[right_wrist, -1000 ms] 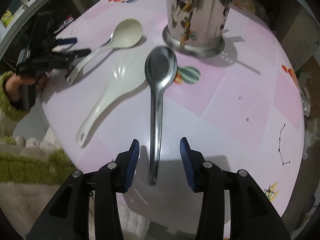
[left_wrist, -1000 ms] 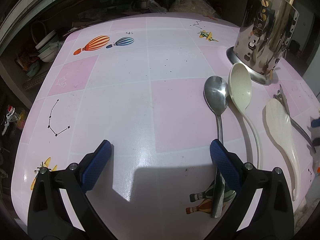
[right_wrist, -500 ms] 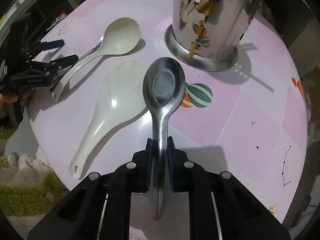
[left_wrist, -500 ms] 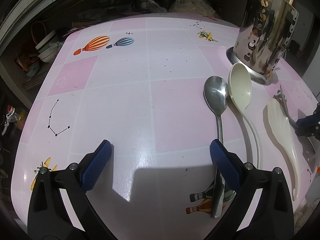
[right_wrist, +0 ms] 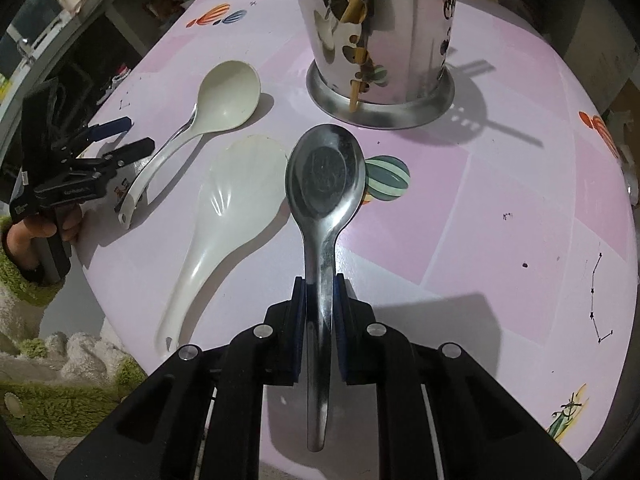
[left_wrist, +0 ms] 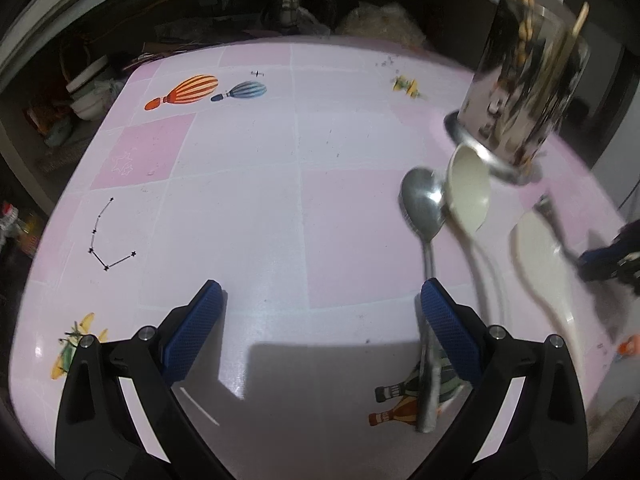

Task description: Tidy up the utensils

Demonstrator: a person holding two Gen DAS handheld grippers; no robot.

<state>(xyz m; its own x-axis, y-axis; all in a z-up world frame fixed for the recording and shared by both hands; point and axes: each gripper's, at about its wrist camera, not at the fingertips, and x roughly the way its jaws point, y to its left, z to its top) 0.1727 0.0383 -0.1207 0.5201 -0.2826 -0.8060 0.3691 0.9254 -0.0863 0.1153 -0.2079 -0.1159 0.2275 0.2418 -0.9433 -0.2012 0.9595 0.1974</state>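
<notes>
Where the right claw [right_wrist: 320,296] closes at lower centre of its own view, both blue pads press the neck of a steel spoon [right_wrist: 326,184]: polished, deep oval bowl, dark reflection inside, handle running down past the pads. Its bowl lies over a striped balloon print on the pink counter [right_wrist: 500,216], just beside a flat white rice paddle [right_wrist: 236,200]. A cream ladle [right_wrist: 228,96] sits upper left; a perforated steel holder [right_wrist: 380,40] stands at top. The left claw [left_wrist: 320,312] gapes wide, holding nothing.
</notes>
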